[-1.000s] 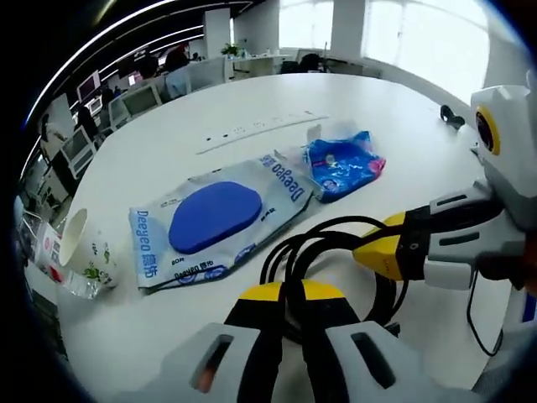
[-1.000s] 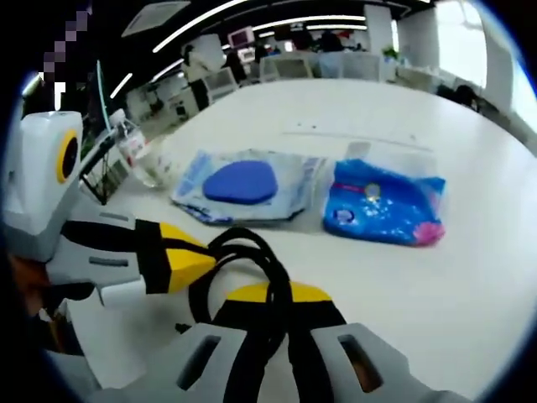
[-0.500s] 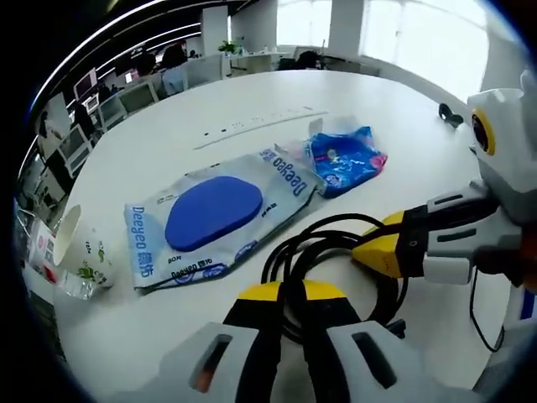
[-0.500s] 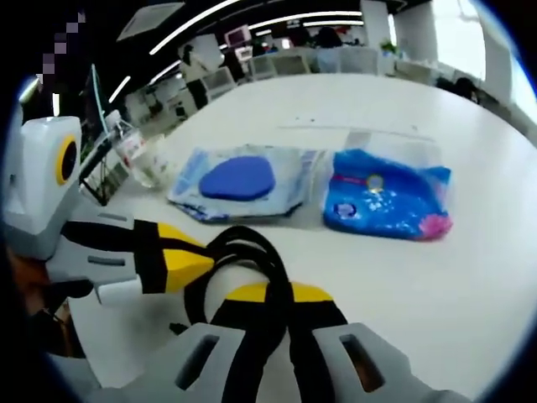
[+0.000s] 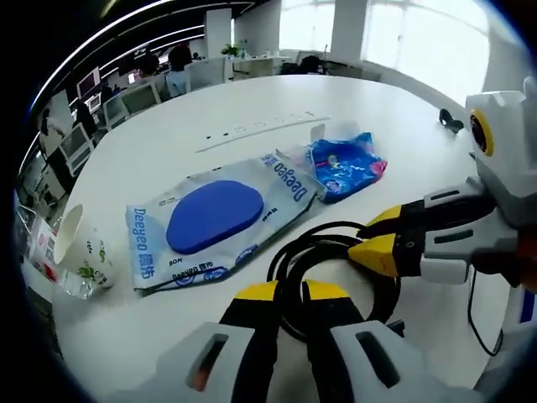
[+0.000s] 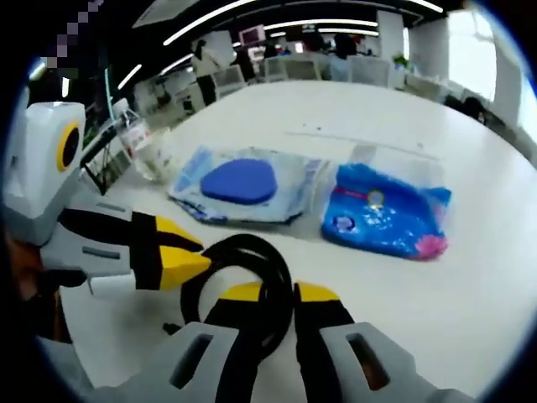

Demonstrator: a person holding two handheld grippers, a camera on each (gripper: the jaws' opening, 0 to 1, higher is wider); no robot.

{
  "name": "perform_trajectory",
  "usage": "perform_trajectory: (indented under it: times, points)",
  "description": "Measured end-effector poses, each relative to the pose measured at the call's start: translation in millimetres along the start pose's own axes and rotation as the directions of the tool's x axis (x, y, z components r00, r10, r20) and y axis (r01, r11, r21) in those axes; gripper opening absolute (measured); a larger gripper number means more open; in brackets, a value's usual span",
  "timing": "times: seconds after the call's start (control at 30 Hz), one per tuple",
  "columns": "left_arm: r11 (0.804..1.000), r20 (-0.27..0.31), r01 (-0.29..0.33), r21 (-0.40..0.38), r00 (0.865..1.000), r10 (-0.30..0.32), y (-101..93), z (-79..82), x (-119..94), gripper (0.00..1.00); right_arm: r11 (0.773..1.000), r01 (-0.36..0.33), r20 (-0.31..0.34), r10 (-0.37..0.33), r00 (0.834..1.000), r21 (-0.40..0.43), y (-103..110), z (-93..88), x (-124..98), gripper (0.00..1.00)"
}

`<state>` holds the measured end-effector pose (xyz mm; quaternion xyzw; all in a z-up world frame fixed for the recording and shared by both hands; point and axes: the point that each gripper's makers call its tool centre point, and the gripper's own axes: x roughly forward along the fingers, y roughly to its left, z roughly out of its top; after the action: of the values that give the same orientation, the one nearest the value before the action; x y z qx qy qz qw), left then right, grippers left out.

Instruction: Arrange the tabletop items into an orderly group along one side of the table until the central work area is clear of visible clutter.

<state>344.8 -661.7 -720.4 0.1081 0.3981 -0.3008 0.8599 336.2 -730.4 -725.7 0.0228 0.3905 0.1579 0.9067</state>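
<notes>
Black cable coil [image 5: 336,273] clamped by both grippers [image 5: 289,294] [image 6: 277,294]; two wipe packs [image 5: 220,220] [image 5: 344,164], one cup [image 5: 84,252].

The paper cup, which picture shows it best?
The left gripper view. There the cup lies tipped on its side at the table's edge, rim and printed side plain. In the right gripper view something clear sits past the wipes pack, too blurry to call.
</notes>
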Motion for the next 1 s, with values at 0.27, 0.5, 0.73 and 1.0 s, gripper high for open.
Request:
perform_trajectory:
  times: [0.27, 0.5, 0.73, 1.0]
  points:
    - [1.0, 0.032, -0.009, -0.019, 0.999, 0.01, 4.4, 11.4, -9.8, 0.18, 1.0, -0.002, 0.025, 0.002, 1.0, -0.003, -0.2, 10.3, -7.5, 0.19]
    - [0.999, 0.082, -0.014, -0.029, 0.997, 0.016, 8.4, 23.3, -21.7, 0.22, 0.999, -0.027, 0.056, 0.028, 0.998, -0.03, 7.9, 21.1, -16.7, 0.25]
    - [0.998, 0.098, -0.031, -0.049, 0.995, 0.036, 13.9, 25.7, -30.5, 0.28, 0.998, -0.029, 0.082, 0.033, 0.996, -0.051, 10.8, 30.8, -24.7, 0.34]
    - [0.996, 0.122, -0.072, -0.047, 0.989, 0.077, 25.0, 30.7, -45.3, 0.42, 0.997, -0.069, 0.101, 0.071, 0.992, -0.024, 16.0, 33.8, -34.6, 0.51]
